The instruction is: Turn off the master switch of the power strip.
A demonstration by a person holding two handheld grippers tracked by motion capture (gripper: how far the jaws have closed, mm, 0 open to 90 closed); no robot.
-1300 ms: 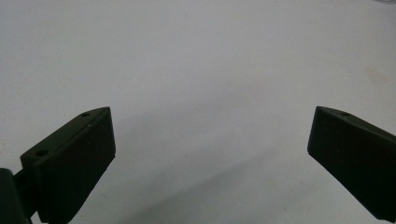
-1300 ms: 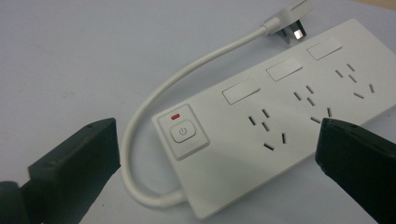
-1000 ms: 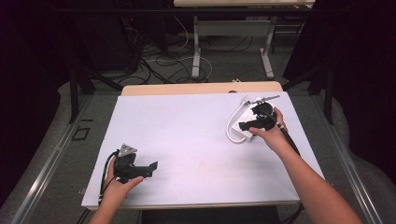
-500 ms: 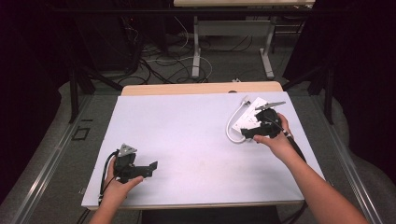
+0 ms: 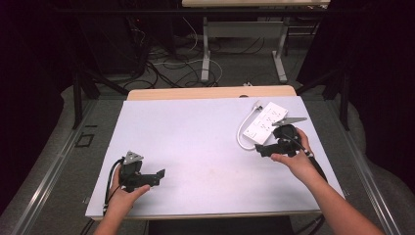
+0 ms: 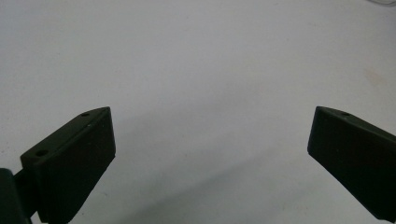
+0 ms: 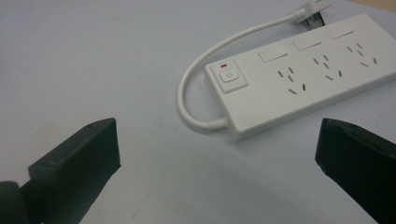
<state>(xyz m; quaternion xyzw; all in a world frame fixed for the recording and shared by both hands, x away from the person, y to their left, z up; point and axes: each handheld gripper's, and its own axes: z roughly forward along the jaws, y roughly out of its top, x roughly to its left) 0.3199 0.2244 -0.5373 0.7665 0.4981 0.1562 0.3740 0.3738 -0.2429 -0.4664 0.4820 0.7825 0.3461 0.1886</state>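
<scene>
hovering right hand-held gripper near power strip

Lab or recording studio, I'd say. Black curtains round work area, dark metal frame beside table, loose cables over grey floor, second desk's legs behind. My table wears plain white sheet. No homely furnishings; bare test setup look.

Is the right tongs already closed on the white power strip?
No, the right tongs stand wide open, and the white power strip lies on the table ahead of them, untouched.
</scene>
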